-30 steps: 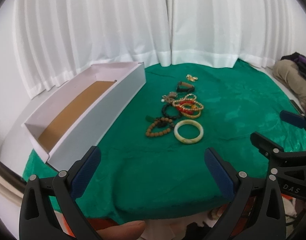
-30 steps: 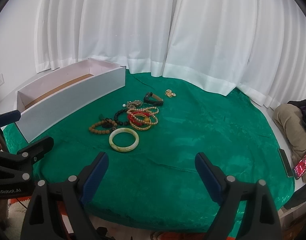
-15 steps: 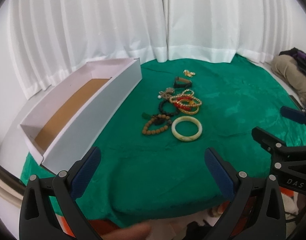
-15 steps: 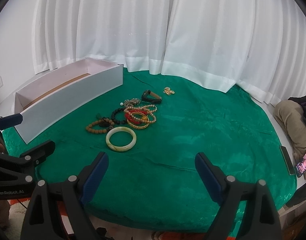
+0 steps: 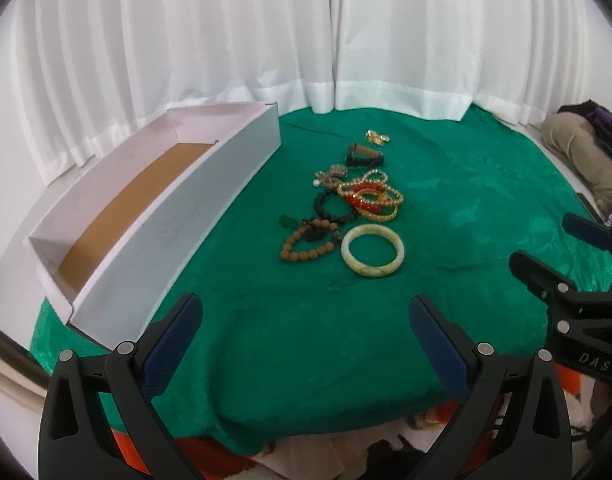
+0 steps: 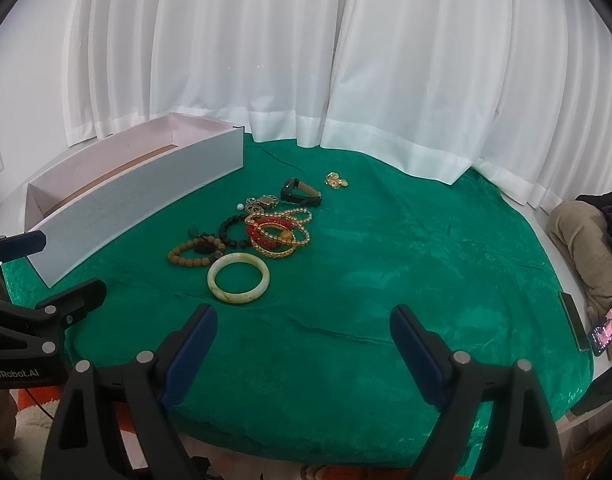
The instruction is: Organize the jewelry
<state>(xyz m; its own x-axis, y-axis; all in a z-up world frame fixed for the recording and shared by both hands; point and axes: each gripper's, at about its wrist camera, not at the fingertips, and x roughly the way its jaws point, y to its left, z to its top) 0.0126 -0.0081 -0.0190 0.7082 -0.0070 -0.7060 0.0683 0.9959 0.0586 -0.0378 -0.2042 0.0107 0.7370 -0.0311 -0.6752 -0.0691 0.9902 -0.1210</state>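
Note:
A heap of jewelry lies mid-table on the green cloth (image 5: 466, 216): a pale jade bangle (image 5: 373, 251) (image 6: 238, 278) nearest me, a brown bead bracelet (image 5: 306, 245) (image 6: 192, 253), a black bead bracelet (image 5: 330, 210), red and gold bangles (image 5: 372, 199) (image 6: 278, 234), a dark band (image 5: 364, 155) (image 6: 300, 191) and gold earrings (image 5: 377, 137) (image 6: 336, 180). A long white box (image 5: 178, 216) (image 6: 138, 200) with a brown floor stands at the left. My left gripper (image 5: 306, 328) and right gripper (image 6: 304, 334) hover open over the near table edge, short of the heap, holding nothing.
White curtains (image 6: 306, 60) hang behind the round table. A beige bundle (image 6: 586, 248) and a lit phone (image 6: 608, 326) sit at the right edge. Each gripper shows in the other's view: the right one (image 5: 578, 280), the left one (image 6: 34, 300).
Both grippers have moved slightly forward toward the jewelry heap and the views shifted a little. Both stay open. Nothing on the table has moved.

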